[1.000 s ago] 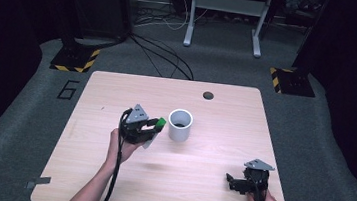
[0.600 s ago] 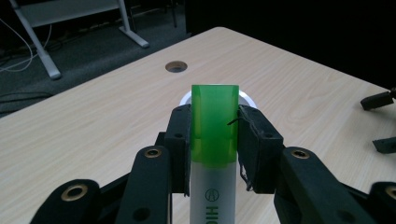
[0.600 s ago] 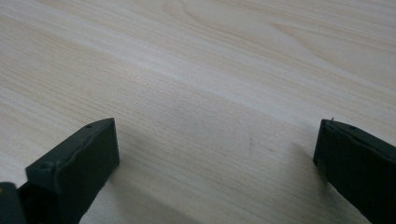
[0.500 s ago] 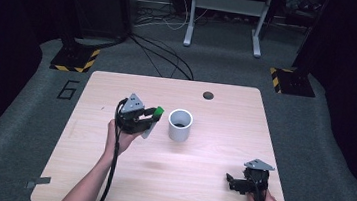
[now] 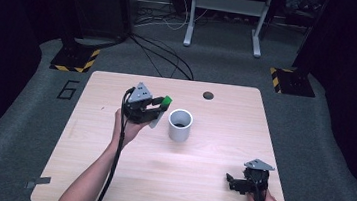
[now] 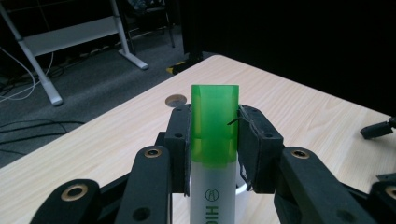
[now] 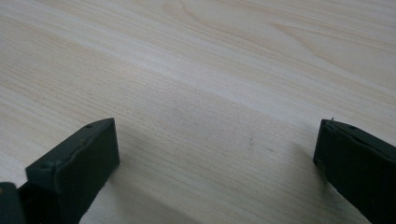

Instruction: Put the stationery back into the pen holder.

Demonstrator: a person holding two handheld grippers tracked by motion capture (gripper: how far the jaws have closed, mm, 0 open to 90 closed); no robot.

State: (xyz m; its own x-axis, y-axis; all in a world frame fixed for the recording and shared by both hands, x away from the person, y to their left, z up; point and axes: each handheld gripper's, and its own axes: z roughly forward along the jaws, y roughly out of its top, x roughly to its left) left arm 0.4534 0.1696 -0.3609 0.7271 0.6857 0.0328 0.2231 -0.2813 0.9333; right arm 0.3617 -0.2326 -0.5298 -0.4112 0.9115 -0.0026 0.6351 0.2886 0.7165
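A white highlighter with a green cap (image 6: 214, 135) stands clamped between the two black jaws of my left gripper (image 6: 215, 140), cap end pointing away from me. From above, my left gripper (image 5: 158, 109) hangs in the air just left of a white cup (image 5: 180, 125), the green cap (image 5: 166, 100) near the cup's rim. The cup stands upright near the table's middle. At the front right of the table my right gripper (image 5: 234, 181) rests low, and in its own view the jaws of my right gripper (image 7: 217, 156) stand wide apart over bare wood.
The light wooden table (image 5: 208, 184) has a round cable hole (image 5: 208, 95) near its far edge. Beyond it lie grey carpet, floor cables (image 5: 165, 59) and a white desk frame (image 5: 225, 15). A cable (image 5: 114, 164) trails from my left gripper along the forearm.
My left gripper has lifted with the highlighter and drifted toward the far side of the table, staying left of the cup. The right gripper has kept still.
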